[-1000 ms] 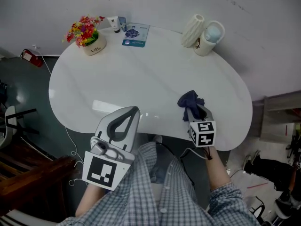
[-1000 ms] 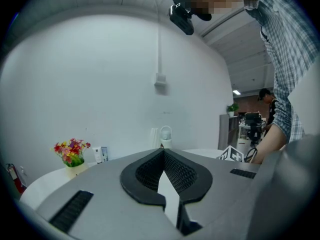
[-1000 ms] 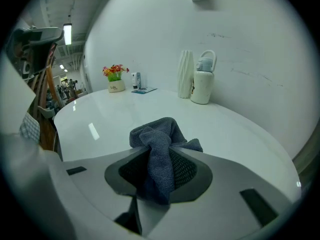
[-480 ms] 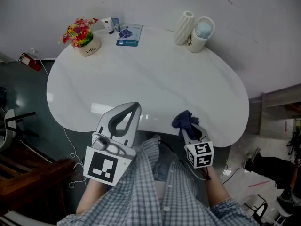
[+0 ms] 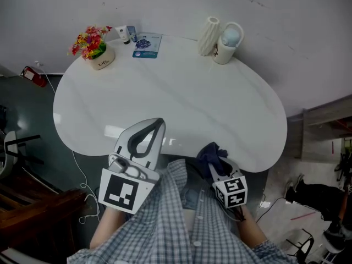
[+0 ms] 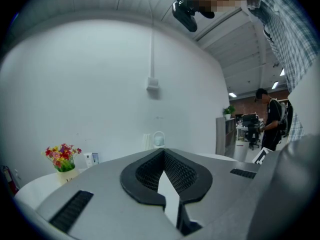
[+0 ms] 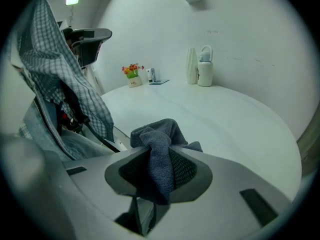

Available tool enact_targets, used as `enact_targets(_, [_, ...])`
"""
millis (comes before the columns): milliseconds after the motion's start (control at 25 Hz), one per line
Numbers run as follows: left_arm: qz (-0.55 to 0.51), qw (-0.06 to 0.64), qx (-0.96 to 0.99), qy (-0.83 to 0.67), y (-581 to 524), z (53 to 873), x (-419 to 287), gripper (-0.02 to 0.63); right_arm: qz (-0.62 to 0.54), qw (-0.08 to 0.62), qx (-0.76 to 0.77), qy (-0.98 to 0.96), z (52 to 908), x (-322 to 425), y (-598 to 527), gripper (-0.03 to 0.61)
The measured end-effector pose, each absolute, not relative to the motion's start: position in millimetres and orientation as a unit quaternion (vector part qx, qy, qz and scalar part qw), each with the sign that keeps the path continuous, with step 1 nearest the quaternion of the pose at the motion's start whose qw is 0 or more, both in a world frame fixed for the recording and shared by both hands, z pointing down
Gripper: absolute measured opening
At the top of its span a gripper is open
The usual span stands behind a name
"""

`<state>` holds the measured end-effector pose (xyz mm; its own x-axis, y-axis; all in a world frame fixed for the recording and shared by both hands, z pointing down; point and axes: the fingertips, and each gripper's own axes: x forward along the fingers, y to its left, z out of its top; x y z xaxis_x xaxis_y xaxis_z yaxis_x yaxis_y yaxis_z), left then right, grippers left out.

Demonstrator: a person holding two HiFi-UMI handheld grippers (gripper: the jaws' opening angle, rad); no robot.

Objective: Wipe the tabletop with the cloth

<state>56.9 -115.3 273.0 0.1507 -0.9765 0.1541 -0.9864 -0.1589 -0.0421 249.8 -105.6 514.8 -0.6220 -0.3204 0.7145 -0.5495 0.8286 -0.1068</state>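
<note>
Drawn back toward the person, the right gripper (image 5: pixel 216 165) now sits at the near edge of the white rounded tabletop (image 5: pixel 165 92), right of the middle, where half a second ago it was further onto the surface; the left gripper (image 5: pixel 155 126) has hardly shifted

Its jaws are clamped on a dark blue-grey terry cloth (image 7: pixel 161 136), pinched through its middle so a bunched wad pokes out ahead of the tips, which looks meant to serve as the wiping pad. From the head view the cloth overlaps the near edge of the tabletop; whether it presses on the surface cannot be told

The left gripper hangs over the near edge, left of the middle, jaws closed tip to tip on nothing, seemingly parked out of the wiping path

Along the far edge stand a small pot of red and yellow flowers (image 5: pixel 93 45) at the left, a blue printed card (image 5: pixel 147 44) lying flat near it, and a white ribbed vase (image 5: pixel 208 29) just beside a white mug (image 5: pixel 225 40) to the right. Kept to that edge, they leave the broad middle free for strokes. This looks like the end of a pull stroke, with much of the tabletop likely still to cover
</note>
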Motion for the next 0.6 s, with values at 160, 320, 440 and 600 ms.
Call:
enact_targets(160, [0.069, 0.031, 0.758, -0.648, -117, 274, 57, 0.002, 0.136, 0.334, 0.265, -0.894, 490, 248, -118, 0.106])
enact_targets(320, [0.067, 0.025, 0.758, -0.648, -119, 272, 58, 0.002, 0.079, 0.296, 0.279, -0.91, 453, 234, -141, 0.106])
enact_targets(440, [0.067, 0.02, 0.757, -0.65, -120, 269, 58, 0.002, 0.052, 0.256, 0.279, -0.924, 421, 215, -155, 0.106])
enact_targets(600, [0.074, 0.017, 0.754, -0.653, -119, 269, 55, 0.002, 0.033, 0.196, 0.279, -0.939, 376, 188, -170, 0.105])
